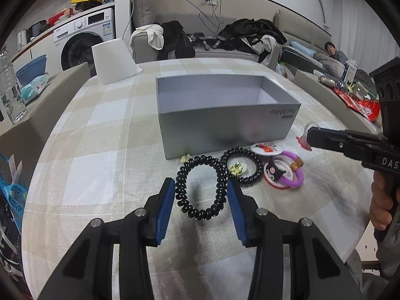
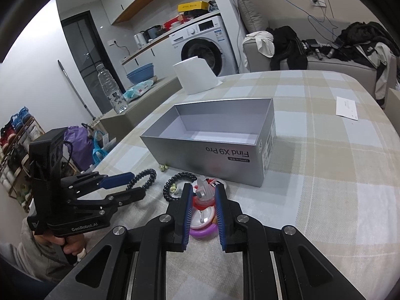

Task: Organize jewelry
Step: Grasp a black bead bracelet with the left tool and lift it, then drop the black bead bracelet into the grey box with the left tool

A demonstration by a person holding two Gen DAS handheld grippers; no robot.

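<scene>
An open grey phone box (image 1: 225, 122) (image 2: 212, 150) stands on the checked tablecloth. In front of it lie two black spiral hair ties (image 1: 200, 187) (image 1: 242, 166), a purple bangle (image 1: 291, 175) with a cartoon charm, a round badge (image 1: 266, 148) and small yellow beads (image 1: 236, 169). My left gripper (image 1: 201, 190) is open, its pads on either side of the nearer spiral tie. My right gripper (image 2: 203, 195) is shut on a pink and clear plastic trinket (image 2: 202, 192) (image 1: 306, 137), held just above the purple bangle (image 2: 202, 227).
A white cone-shaped lamp shade (image 1: 112, 61) stands at the table's far left corner. A white paper card (image 2: 346, 107) lies on the far right of the table. A water bottle (image 2: 111, 88) and side benches flank the table.
</scene>
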